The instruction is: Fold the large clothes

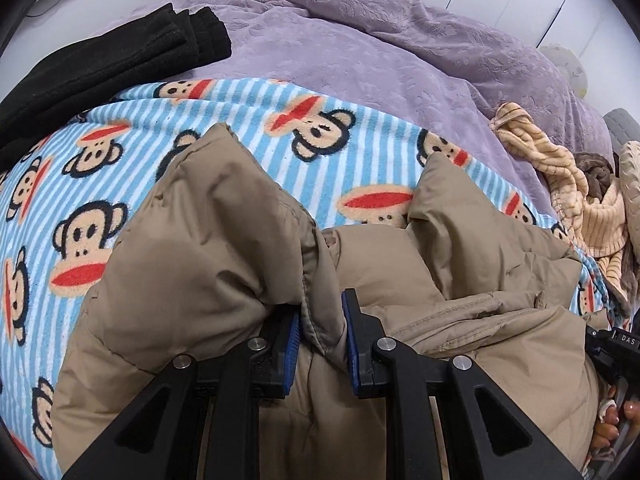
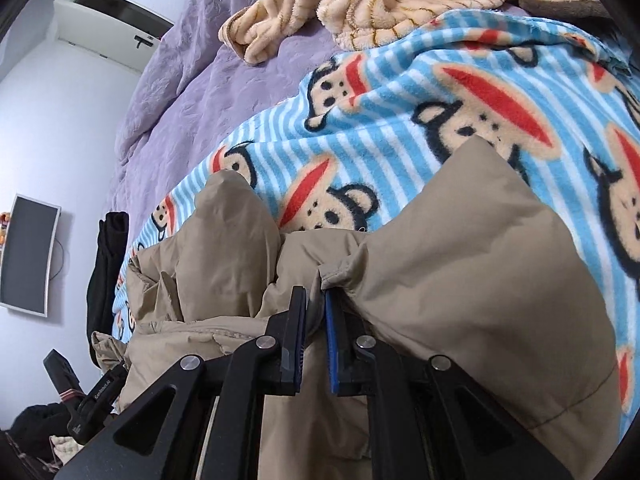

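Both grippers pinch the tan puffer jacket (image 1: 224, 248), which lies on the monkey-print blanket (image 1: 80, 184) over the bed: the left gripper (image 1: 322, 344) holds a thick seam fold, the right gripper (image 2: 316, 332) a thin edge. The slick padded fabric could slip out, likelier on the right. A black garment (image 1: 100, 68) and striped fleece (image 2: 360, 4) nearby could crowd the fold.

The tan coat (image 1: 460, 272) runs off the bottom of both pictures, so its lower part can't be seen. It hides part of the monkey blanket (image 1: 80, 168). A hand (image 1: 610, 420) at the lower right is mostly cut off.
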{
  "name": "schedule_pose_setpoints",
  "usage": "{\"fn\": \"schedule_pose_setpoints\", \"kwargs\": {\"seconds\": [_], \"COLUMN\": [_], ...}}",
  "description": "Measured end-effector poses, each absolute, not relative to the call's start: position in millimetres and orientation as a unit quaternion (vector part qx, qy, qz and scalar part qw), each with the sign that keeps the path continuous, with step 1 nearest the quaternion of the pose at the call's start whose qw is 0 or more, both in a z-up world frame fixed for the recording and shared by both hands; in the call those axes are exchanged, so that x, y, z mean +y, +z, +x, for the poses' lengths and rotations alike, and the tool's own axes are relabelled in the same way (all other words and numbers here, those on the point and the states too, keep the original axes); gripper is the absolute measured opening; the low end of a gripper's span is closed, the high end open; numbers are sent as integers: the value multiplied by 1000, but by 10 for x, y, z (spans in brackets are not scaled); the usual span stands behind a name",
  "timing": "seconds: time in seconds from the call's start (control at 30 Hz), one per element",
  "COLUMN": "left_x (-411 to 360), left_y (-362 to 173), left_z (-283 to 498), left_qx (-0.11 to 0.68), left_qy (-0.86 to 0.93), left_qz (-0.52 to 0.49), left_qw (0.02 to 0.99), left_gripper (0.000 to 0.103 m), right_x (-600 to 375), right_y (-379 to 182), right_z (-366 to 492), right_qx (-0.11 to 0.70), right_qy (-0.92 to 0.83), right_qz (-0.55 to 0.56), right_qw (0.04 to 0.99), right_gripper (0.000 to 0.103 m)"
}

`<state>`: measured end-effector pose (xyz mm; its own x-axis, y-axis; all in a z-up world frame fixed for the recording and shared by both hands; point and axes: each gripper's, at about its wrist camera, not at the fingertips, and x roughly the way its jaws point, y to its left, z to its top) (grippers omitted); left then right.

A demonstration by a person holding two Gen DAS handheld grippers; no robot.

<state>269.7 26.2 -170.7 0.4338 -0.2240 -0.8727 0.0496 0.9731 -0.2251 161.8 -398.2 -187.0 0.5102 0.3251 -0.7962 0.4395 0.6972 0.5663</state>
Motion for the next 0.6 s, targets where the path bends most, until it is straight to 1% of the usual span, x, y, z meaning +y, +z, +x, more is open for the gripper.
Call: {"fn": "schedule_pose_setpoints", "kwargs": {"seconds": [0.07, 0.1, 0.13, 0.17, 0.2, 0.23, 0.27, 0.3, 0.33, 0.37, 0.47, 0.5, 0.53, 0.57, 0.6], "left_x": [260, 263, 274, 296, 327, 354, 372, 377, 372, 363, 304, 258, 189, 111, 22], "left_y": [-1614, -1538, -1462, -1371, -1286, -1194, -1115, -1067, -1032, -1007, -984, -983, -1001, -1032, -1065], "left_z": [2657, 2620, 2578, 2519, 2470, 2411, 2364, 2351, 2340, 2335, 2317, 2306, 2303, 2299, 2291], "left_qx": [522, 516, 508, 495, 482, 467, 454, 452, 452, 452, 457, 459, 463, 468, 470], "left_qy": [-85, -88, -89, -90, -90, -90, -91, -92, -93, -98, -116, -135, -148, -160, -172], "left_qz": [-72, -62, -55, -48, -45, -42, -36, -29, -22, -19, -13, -14, -10, -5, 0], "left_qw": [846, 850, 855, 863, 870, 879, 886, 887, 887, 886, 882, 878, 874, 869, 866], "left_gripper": [23, 31, 49, 61, 89, 99, 99, 99, 99, 99, 98, 85, 69, 65, 60], "right_x": [-3987, -3993, -3999, -3999, -4002, -4006, -4011, -4016, -4021, -4017, -3984, -3960, -3923, -3884, -3831], "right_y": [-1823, -1783, -1725, -1669, -1610, -1559, -1509, -1470, -1434, -1407, -1381, -1378, -1372, -1384, -1420], "right_z": [1596, 1579, 1552, 1531, 1496, 1462, 1416, 1370, 1320, 1282, 1194, 1171, 1160, 1179, 1216], "right_qx": [494, 495, 495, 494, 492, 490, 487, 484, 478, 477, 480, 483, 488, 497, 512], "right_qy": [-37, -36, -34, -32, -31, -30, -29, -26, -20, -21, -29, -34, -40, -44, -44], "right_qz": [389, 387, 383, 378, 372, 368, 365, 364, 367, 367, 357, 348, 330, 310, 288], "right_qw": [777, 777, 779, 782, 786, 790, 793, 795, 797, 798, 801, 803, 807, 809, 808], "right_gripper": [11, 11, 11, 13, 21, 28, 56, 86, 91, 91, 91, 83, 70, 30, 11]}}
